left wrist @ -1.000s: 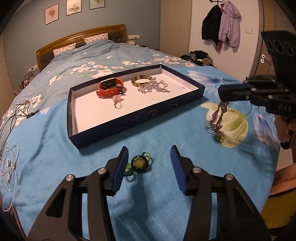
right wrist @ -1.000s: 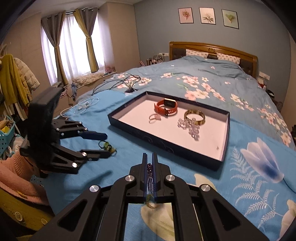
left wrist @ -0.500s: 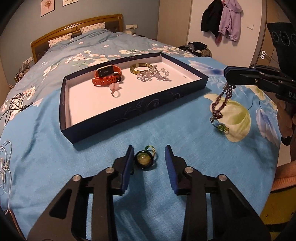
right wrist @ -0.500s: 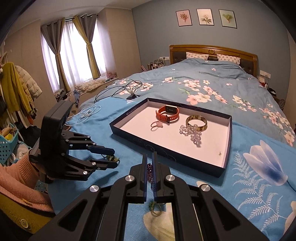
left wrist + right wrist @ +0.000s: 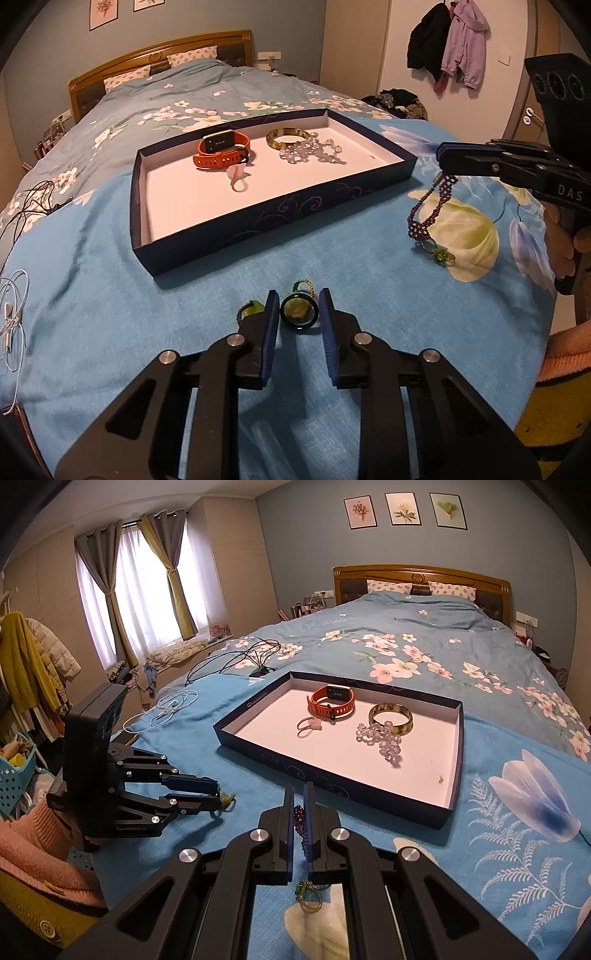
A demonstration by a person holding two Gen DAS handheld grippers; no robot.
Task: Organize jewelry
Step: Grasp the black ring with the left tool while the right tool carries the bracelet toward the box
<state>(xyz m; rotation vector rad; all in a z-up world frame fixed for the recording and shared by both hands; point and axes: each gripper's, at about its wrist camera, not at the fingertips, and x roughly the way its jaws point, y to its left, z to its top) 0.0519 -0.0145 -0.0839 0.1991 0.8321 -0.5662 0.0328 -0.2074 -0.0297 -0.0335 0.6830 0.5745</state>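
Observation:
A dark blue tray [image 5: 280, 218] lies on the bed and holds an orange watch [image 5: 221, 149], a green bangle [image 5: 288, 137], a clear bead bracelet [image 5: 314, 152] and a pink ring [image 5: 236, 177]. My left gripper [image 5: 295, 306] is low on the blanket, its jaws narrowly apart on either side of a dark round ring [image 5: 298, 312], with a small gap still showing. My right gripper [image 5: 298, 805] is shut on a purple bead bracelet [image 5: 430, 206] that hangs from it, its green charm [image 5: 441, 255] near the blanket.
A green beaded ring [image 5: 248, 308] lies just left of my left gripper. White and black cables [image 5: 173, 705] lie on the bed's left side. The tray [image 5: 456, 760] is ahead of my right gripper. The bed edge is close behind both grippers.
My left gripper's jaws have closed in around the dark ring. My right gripper has lifted the purple bracelet higher off the blanket.

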